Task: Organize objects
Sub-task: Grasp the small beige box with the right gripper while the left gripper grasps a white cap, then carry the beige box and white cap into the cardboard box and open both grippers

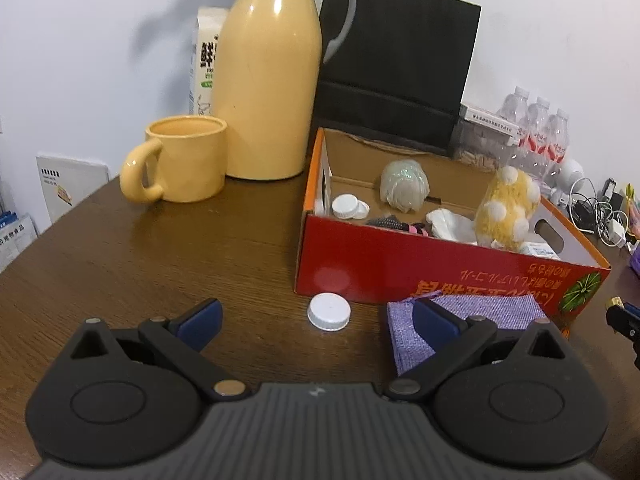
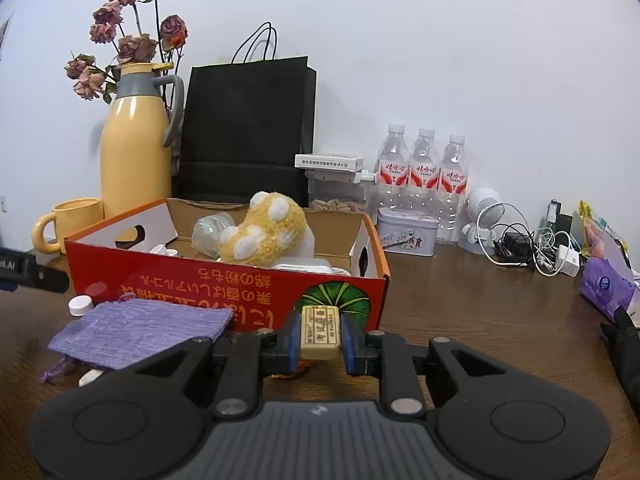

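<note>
A red cardboard box [image 1: 380,264] stands on the brown table, holding a yellow plush toy [image 1: 508,210], white caps and other small items. It also shows in the right wrist view [image 2: 224,280]. My left gripper [image 1: 318,322] is open, low over the table, with a white bottle cap [image 1: 329,311] between its fingers and a purple woven pouch [image 1: 472,322] under its right finger. My right gripper [image 2: 320,336] is shut on a beige eraser [image 2: 320,332], just in front of the box. The pouch [image 2: 140,330] and cap [image 2: 81,305] lie to its left.
A yellow mug [image 1: 180,164] and yellow thermos jug [image 1: 268,80] stand at the back left. A black paper bag [image 2: 248,132] is behind the box. Water bottles [image 2: 424,176], a tin [image 2: 408,236], tangled chargers [image 2: 532,248] and a purple tissue pack [image 2: 604,288] sit to the right.
</note>
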Demonstrator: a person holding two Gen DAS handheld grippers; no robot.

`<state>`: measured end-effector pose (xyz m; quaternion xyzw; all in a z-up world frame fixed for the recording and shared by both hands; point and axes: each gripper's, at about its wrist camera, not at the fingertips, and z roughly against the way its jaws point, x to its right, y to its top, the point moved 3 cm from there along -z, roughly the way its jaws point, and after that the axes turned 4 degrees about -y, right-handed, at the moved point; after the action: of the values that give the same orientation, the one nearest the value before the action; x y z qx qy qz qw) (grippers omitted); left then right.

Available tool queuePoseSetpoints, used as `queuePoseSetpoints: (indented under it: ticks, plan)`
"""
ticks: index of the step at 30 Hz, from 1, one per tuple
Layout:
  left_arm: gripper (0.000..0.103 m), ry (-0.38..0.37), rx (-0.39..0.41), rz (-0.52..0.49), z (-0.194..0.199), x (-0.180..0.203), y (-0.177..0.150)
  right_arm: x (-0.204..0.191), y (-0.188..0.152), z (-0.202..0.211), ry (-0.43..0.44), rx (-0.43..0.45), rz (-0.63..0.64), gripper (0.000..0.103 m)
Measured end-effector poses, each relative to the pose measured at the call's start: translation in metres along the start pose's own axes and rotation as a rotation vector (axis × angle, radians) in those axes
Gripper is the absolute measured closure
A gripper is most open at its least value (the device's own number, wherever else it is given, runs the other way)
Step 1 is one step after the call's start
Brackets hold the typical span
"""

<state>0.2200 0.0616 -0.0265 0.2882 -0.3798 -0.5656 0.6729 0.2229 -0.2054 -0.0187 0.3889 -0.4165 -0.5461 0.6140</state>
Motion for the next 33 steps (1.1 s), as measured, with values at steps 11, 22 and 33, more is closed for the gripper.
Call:
queuePoseSetpoints:
  ticks: [11,22,33]
  plan:
    - [0.025,0.071,-0.079,0.006,-0.032,-0.005,0.004,-0.003,0.000,-0.006,0.040,-0.025,0.017,0.083]
    - [0.074,0.083,-0.071,-0.090,-0.037,0.009,-0.002,-0.005,0.001,-0.005,0.044,-0.025,0.028,0.083]
    - [0.074,0.081,0.052,-0.106,0.001,0.020,0.005,-0.008,0.005,0.005,0.048,0.014,0.026,0.083]
